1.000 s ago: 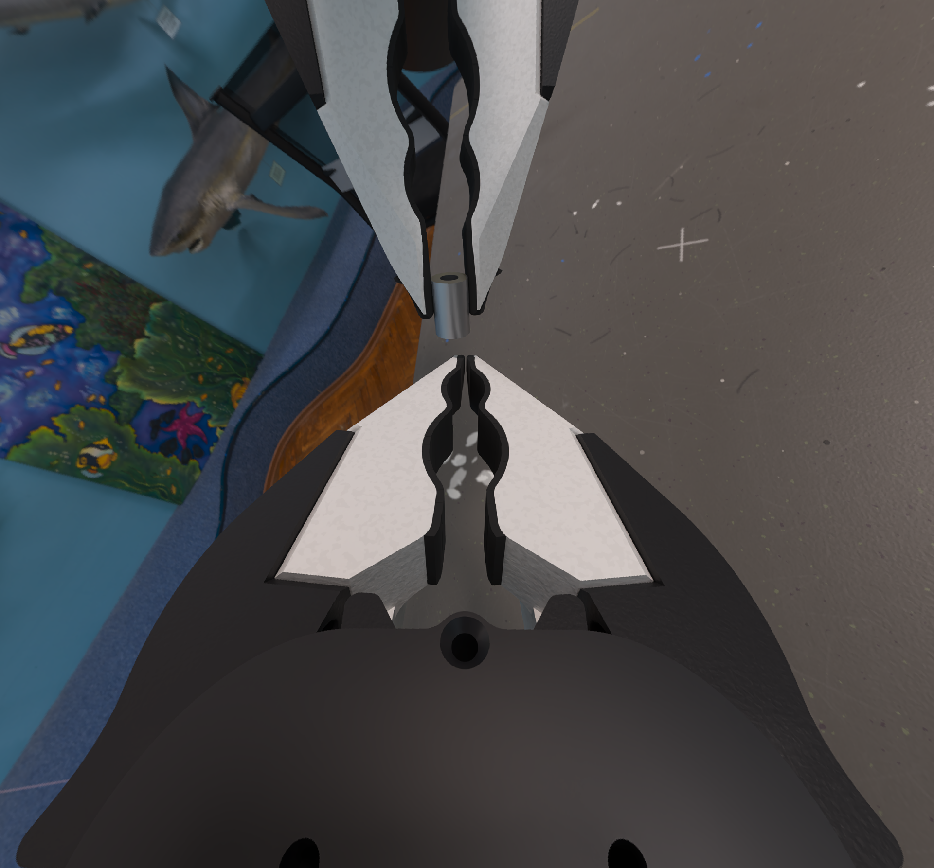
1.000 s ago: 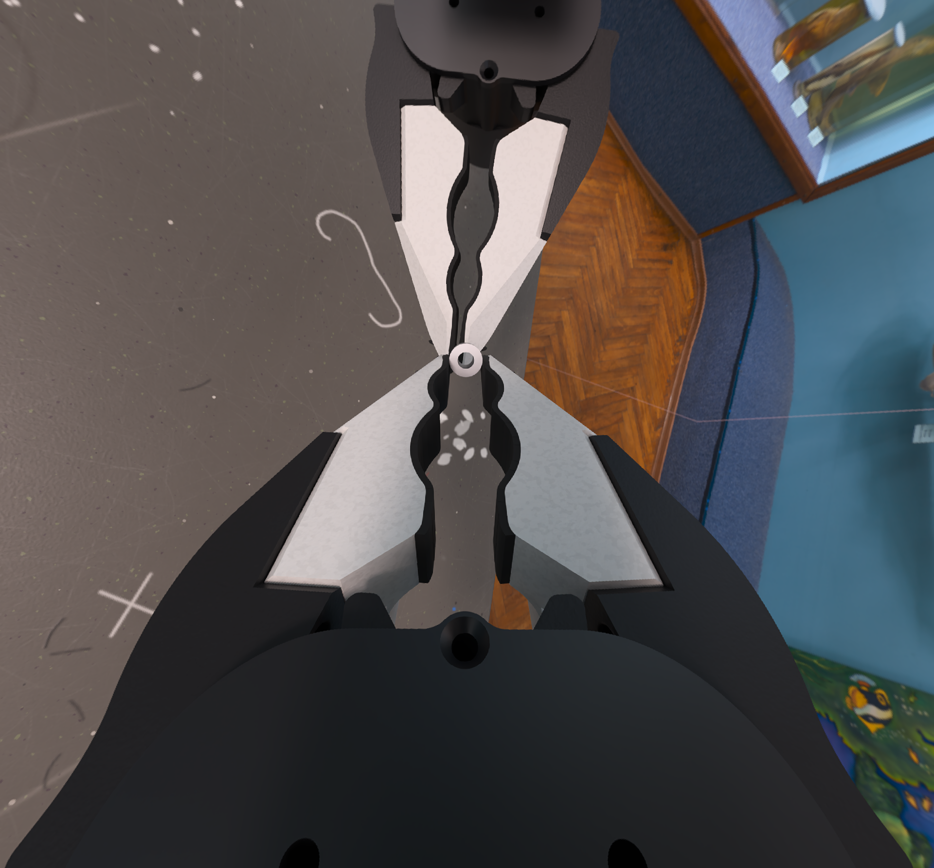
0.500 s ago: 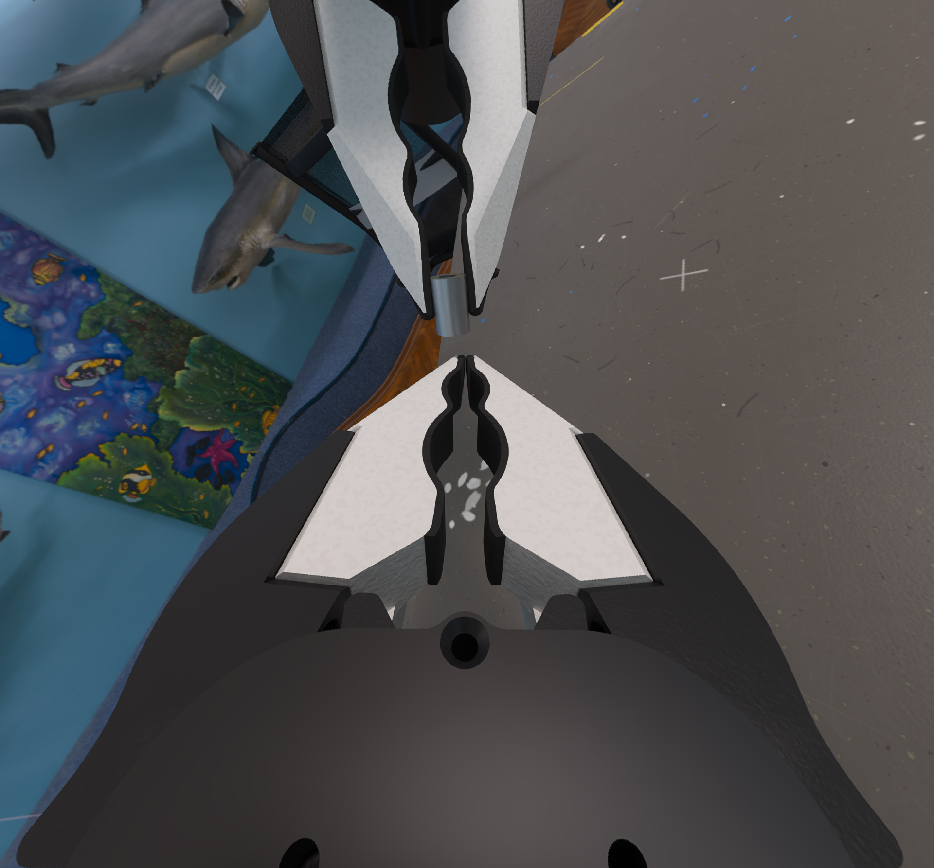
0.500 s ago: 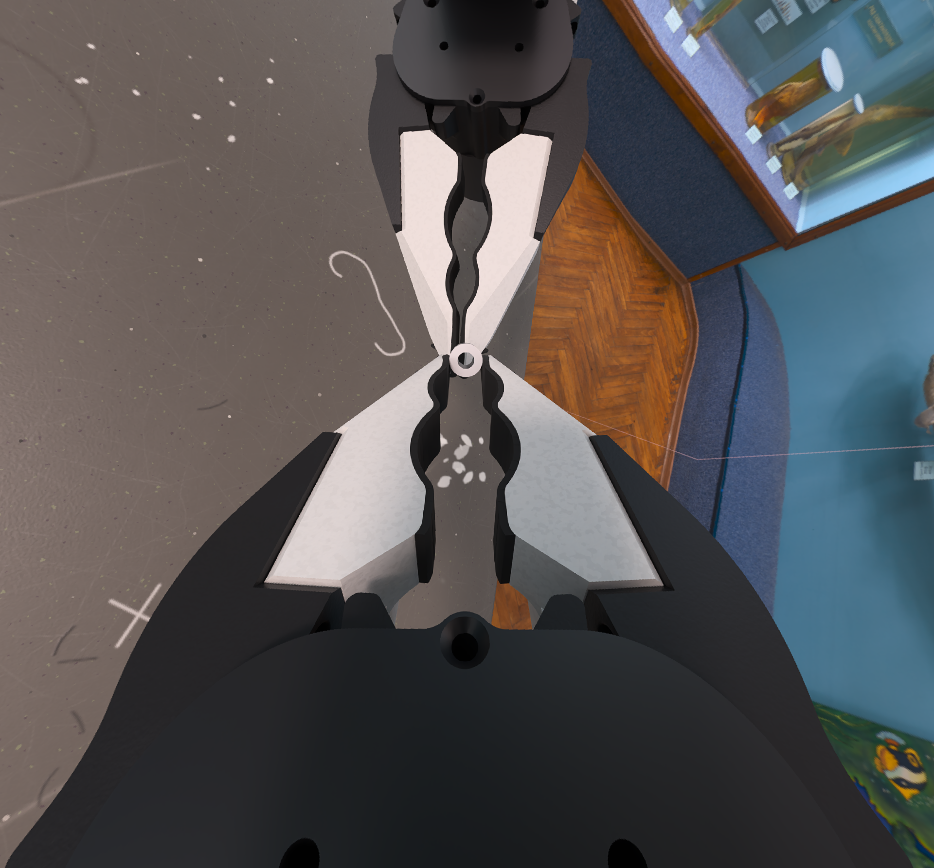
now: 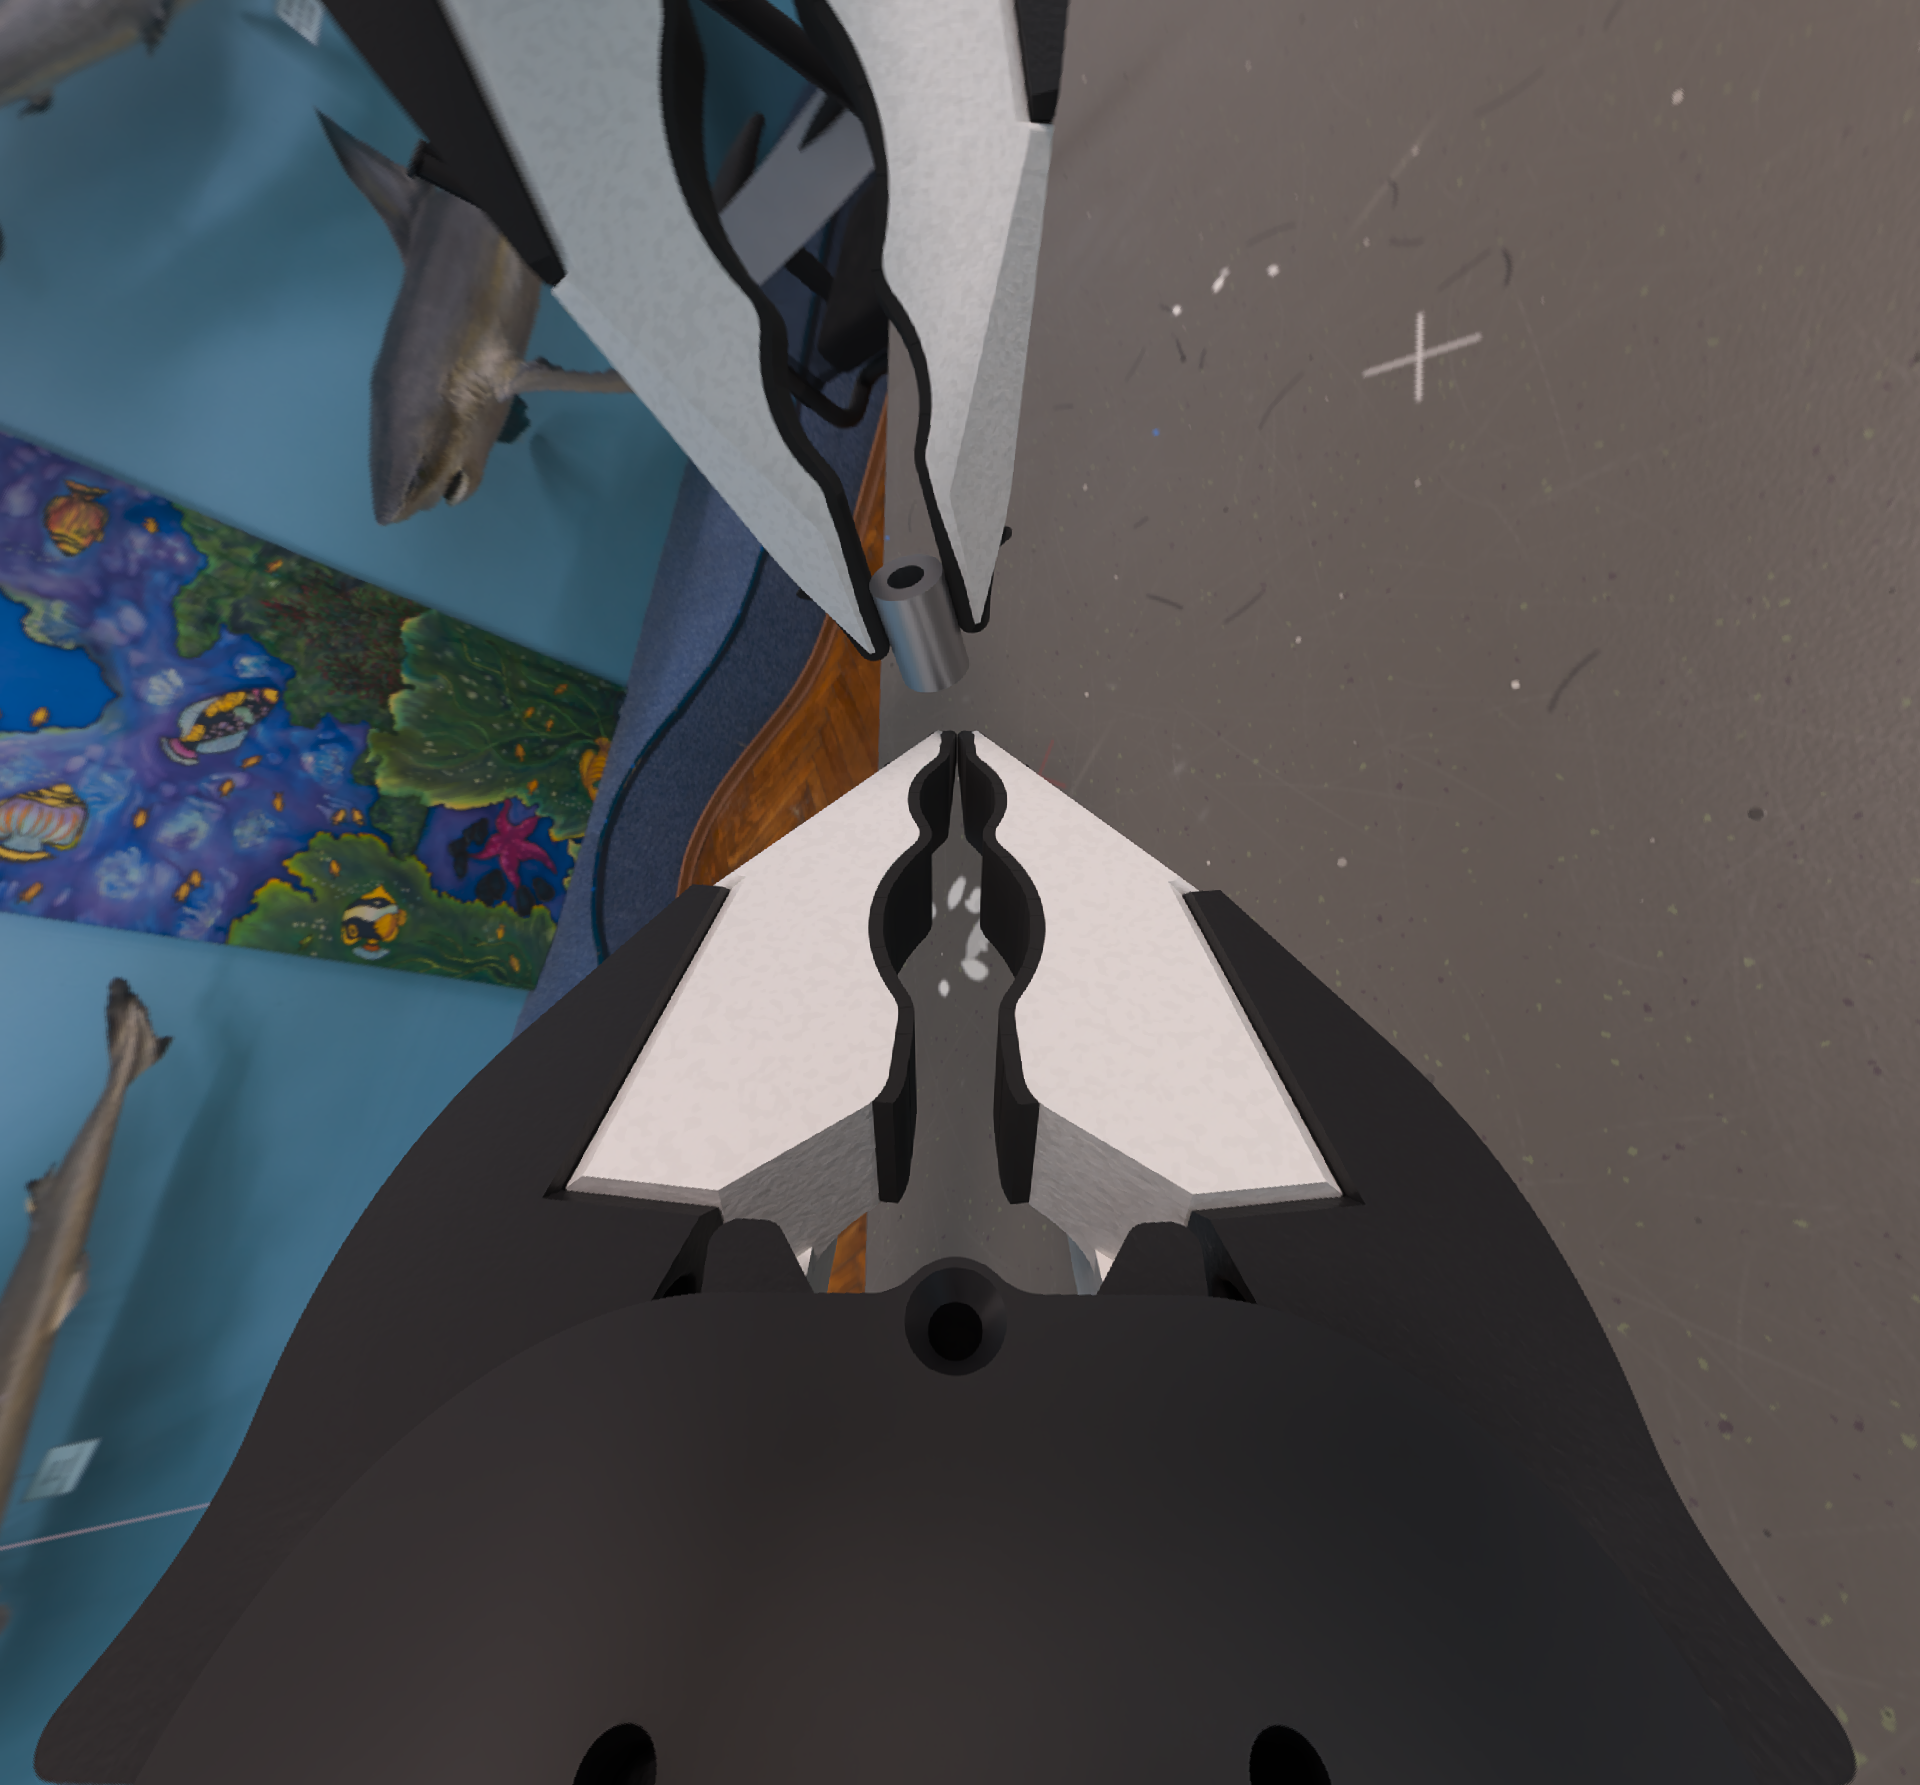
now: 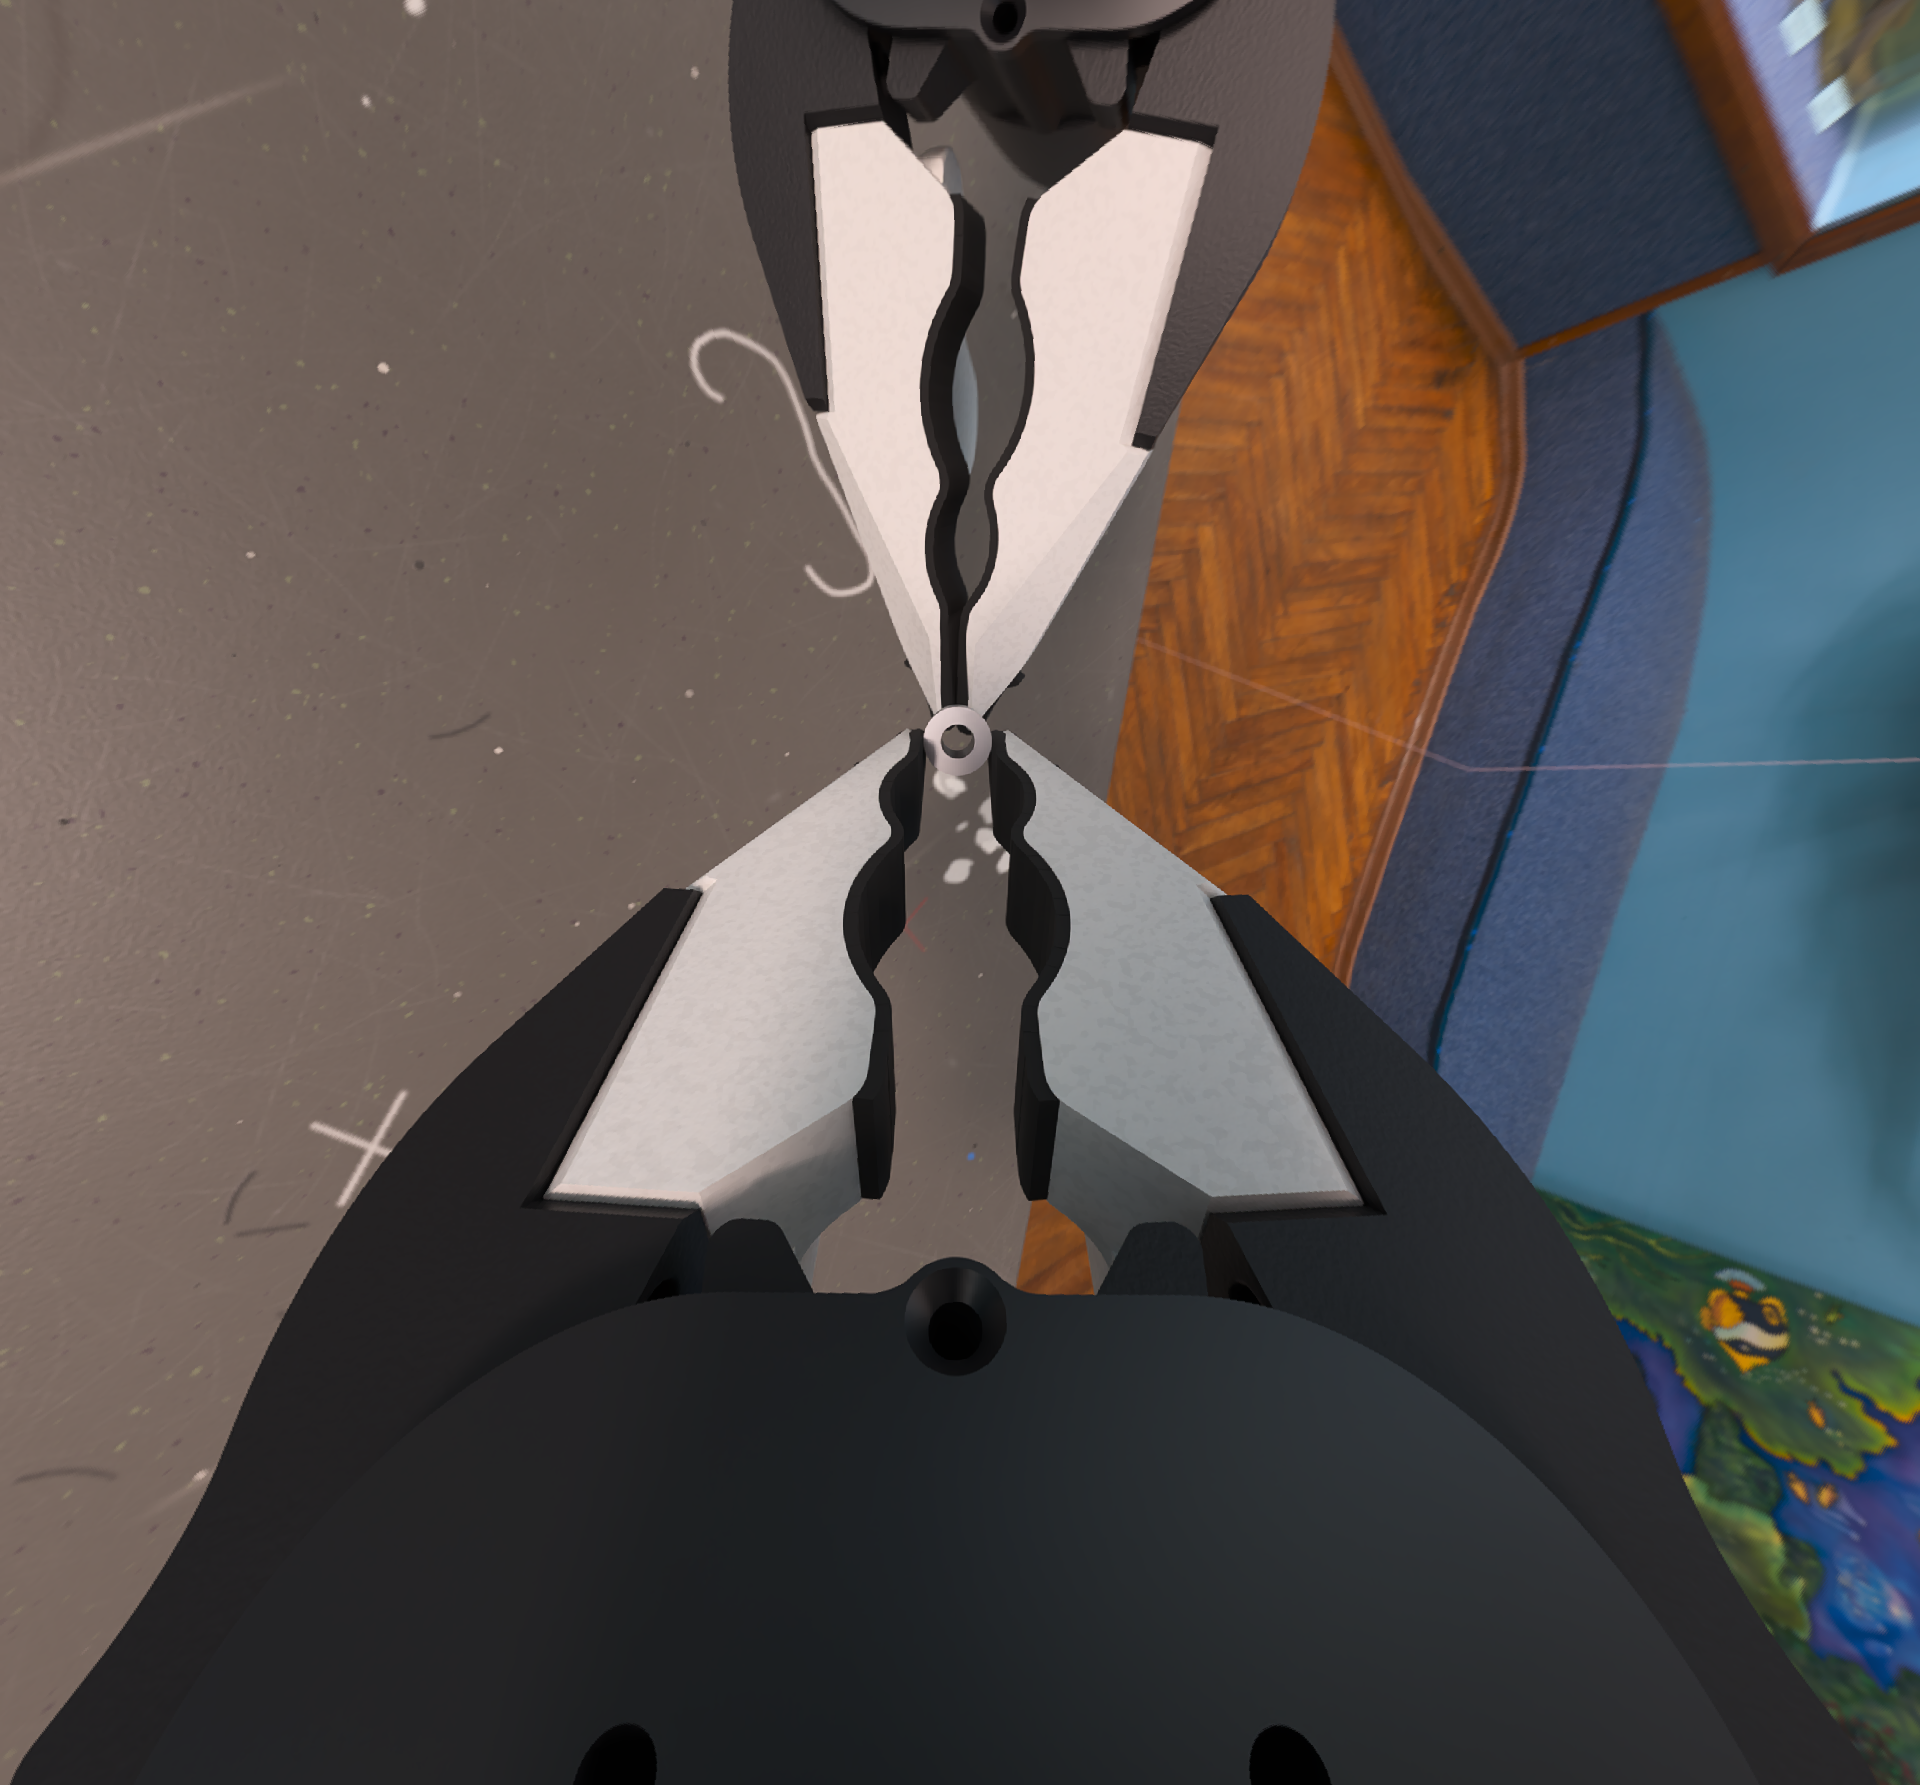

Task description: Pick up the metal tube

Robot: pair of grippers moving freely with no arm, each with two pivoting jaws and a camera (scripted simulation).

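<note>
The metal tube point(image 5: 928, 649) is a short silver cylinder with a hole through it. My right gripper point(image 5: 925, 632) comes down from the top of the left wrist view, shut on the tube at its fingertips. In the right wrist view the tube point(image 6: 957, 743) shows end-on as a small ring between my right gripper's point(image 6: 957, 750) tips. My left gripper point(image 5: 954, 740) is shut and empty, its tips just below the tube and not touching it. It faces the right one tip to tip in the right wrist view point(image 6: 953, 691).
Both grippers hang over the edge of a dark grey tabletop point(image 5: 1507, 800) marked with a white cross point(image 5: 1420, 359). Beyond the edge lie a wooden floor point(image 6: 1299, 509) and blue carpet point(image 6: 1558, 748). Shark models point(image 5: 447, 364) and a reef mural point(image 5: 260, 727) line the blue wall.
The two grippers have drawn closer together, each looming larger in the other's view. The right gripper now leans at an angle. The tube stays held in the right gripper.
</note>
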